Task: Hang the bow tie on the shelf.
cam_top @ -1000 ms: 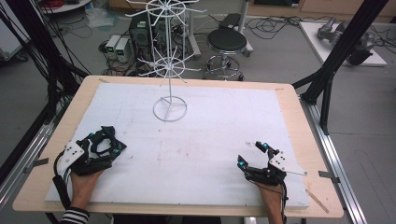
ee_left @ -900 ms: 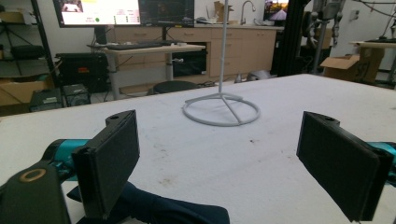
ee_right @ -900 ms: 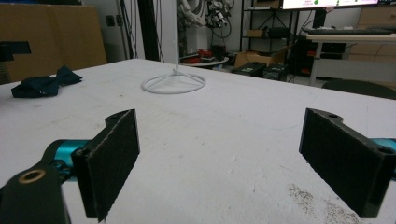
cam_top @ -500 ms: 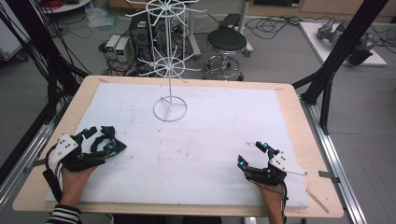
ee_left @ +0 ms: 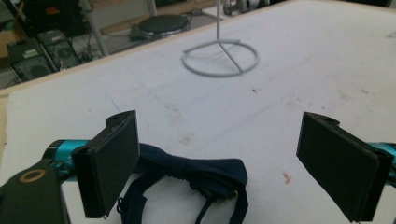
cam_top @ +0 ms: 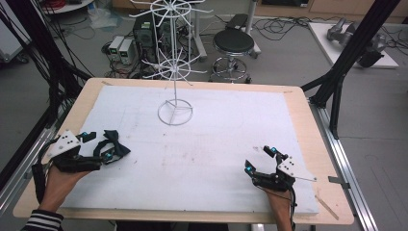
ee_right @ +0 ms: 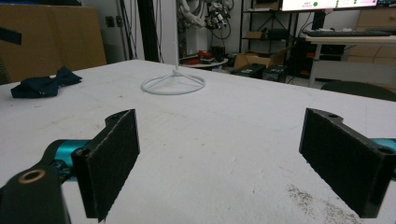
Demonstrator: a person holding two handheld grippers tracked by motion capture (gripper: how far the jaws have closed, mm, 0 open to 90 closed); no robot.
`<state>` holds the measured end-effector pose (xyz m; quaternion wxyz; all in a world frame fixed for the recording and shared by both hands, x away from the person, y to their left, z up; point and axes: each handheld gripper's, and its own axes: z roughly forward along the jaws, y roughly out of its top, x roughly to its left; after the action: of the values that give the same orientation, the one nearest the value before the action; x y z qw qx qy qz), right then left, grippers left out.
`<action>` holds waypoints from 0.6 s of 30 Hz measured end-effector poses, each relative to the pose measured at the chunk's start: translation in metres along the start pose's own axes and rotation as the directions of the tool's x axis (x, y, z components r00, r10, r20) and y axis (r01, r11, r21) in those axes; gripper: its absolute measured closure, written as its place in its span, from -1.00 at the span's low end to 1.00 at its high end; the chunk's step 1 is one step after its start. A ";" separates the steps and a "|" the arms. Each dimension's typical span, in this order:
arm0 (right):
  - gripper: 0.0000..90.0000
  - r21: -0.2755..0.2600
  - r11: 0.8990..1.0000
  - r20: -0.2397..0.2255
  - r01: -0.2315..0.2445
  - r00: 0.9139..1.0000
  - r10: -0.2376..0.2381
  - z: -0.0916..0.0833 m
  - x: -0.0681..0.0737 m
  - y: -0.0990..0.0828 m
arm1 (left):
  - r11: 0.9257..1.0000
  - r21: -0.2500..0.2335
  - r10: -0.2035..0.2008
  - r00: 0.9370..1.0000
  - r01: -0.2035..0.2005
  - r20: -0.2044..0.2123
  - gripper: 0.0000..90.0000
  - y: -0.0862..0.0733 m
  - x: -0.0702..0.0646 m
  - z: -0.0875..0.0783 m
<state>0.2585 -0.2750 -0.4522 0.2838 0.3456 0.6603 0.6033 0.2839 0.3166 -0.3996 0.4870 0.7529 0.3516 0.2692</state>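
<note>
Flanking bare mat [cam_top: 211, 149], both grippers agape

On my counter [cam_top: 298, 110] the stand [cam_top: 175, 113] sits upper centre of the frame. My left hand-held gripper [cam_top: 98, 149] is at lower left, with the bow tie [cam_top: 113, 146] between its jaws on the counter. My right hand-held gripper [cam_top: 260, 166] lies at lower right, well apart. A stool [cam_top: 233, 43] stands behind the counter.

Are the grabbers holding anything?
No. Both are open and hold nothing. The bow tie lies on the table by the left gripper; the right gripper has only table between its jaws.
</note>
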 end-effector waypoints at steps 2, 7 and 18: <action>-0.75 -0.001 1.000 0.001 -0.001 1.000 0.001 0.000 0.000 0.000 | 1.000 0.028 0.003 1.000 -0.004 0.026 -0.70 0.001 0.001 0.001; -0.75 0.000 1.000 0.003 0.001 1.000 -0.001 0.000 0.000 0.000 | 0.989 0.146 0.010 0.997 -0.020 0.073 -0.70 0.007 0.004 0.007; -0.75 0.000 1.000 0.005 0.006 1.000 -0.006 0.000 0.000 0.000 | 0.934 0.349 0.026 0.989 -0.076 0.146 -0.70 0.008 0.012 0.022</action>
<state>0.2588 -0.2748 -0.4523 0.2873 0.3450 0.6607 0.6016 0.3099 0.3121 -0.3997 0.3596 0.8541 0.3397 0.1610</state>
